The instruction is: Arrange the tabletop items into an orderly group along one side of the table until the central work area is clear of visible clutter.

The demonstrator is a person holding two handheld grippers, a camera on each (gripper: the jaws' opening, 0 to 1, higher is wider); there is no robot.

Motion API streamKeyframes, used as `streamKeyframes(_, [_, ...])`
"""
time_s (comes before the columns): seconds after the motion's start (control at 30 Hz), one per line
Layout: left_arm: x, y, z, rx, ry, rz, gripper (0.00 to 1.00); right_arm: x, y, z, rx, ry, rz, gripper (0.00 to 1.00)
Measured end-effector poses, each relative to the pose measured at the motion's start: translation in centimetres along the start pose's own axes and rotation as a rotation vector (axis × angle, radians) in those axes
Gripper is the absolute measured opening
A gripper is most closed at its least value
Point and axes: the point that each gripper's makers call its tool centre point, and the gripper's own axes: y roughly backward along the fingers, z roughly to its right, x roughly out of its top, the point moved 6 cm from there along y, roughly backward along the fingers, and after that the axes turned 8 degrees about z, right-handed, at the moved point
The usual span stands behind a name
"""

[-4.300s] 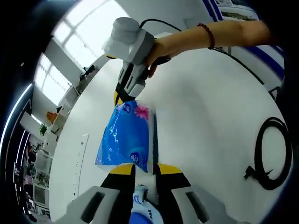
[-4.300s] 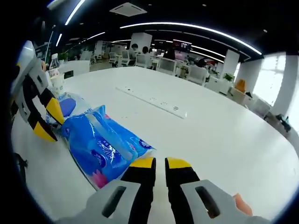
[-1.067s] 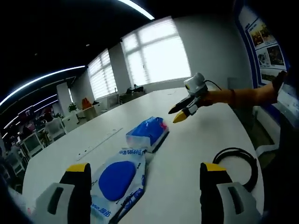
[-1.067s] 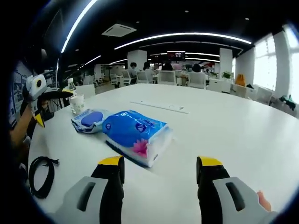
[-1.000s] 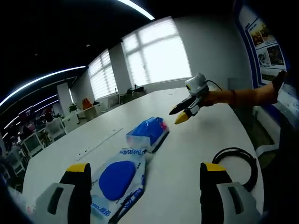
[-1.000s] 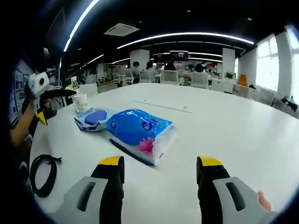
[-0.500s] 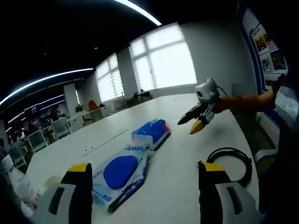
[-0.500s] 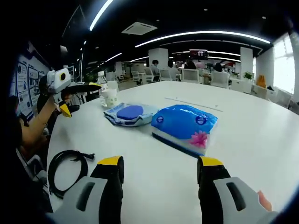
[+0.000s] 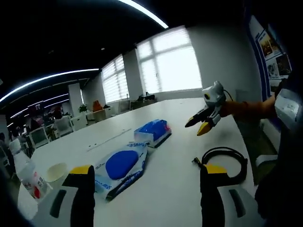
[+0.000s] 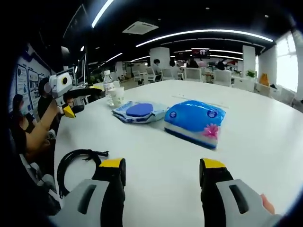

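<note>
Both grippers hover above the white table (image 9: 170,175) with their yellow-tipped jaws spread wide and nothing between them. In the left gripper view, the left gripper (image 9: 144,177) looks down the length of the table toward the bright windows. A pack of wet wipes (image 9: 120,166) with a blue oval lid lies just ahead of it, and touching its far end is a blue tissue pack (image 9: 152,132) with a pink flower print. To the left of the wipes, near the table edge, stand a paper cup (image 9: 56,172) and a water bottle (image 9: 26,175), close together. A coiled black cable (image 9: 222,158) lies on the right side of the table, well apart from the packs. Beyond it the right gripper (image 9: 202,125) hangs in the air, held by an outstretched arm.

In the right gripper view, the right gripper (image 10: 161,172) faces the other way, toward the office desks. The tissue pack (image 10: 195,120) lies ahead, with the wet wipes (image 10: 137,111) beside it to the left and the bottle and cup farther back. The cable (image 10: 78,161) lies near the left jaw, and the left gripper (image 10: 71,101) shows at the far left.
</note>
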Motion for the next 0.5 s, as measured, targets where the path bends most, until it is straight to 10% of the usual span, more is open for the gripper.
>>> streamKeyframes(0.5, [0.0,4.6,0.7,0.077,-0.013,0.032,0.89,-0.3,0.2,-6.2,0.123,0.045,-0.067,0.6])
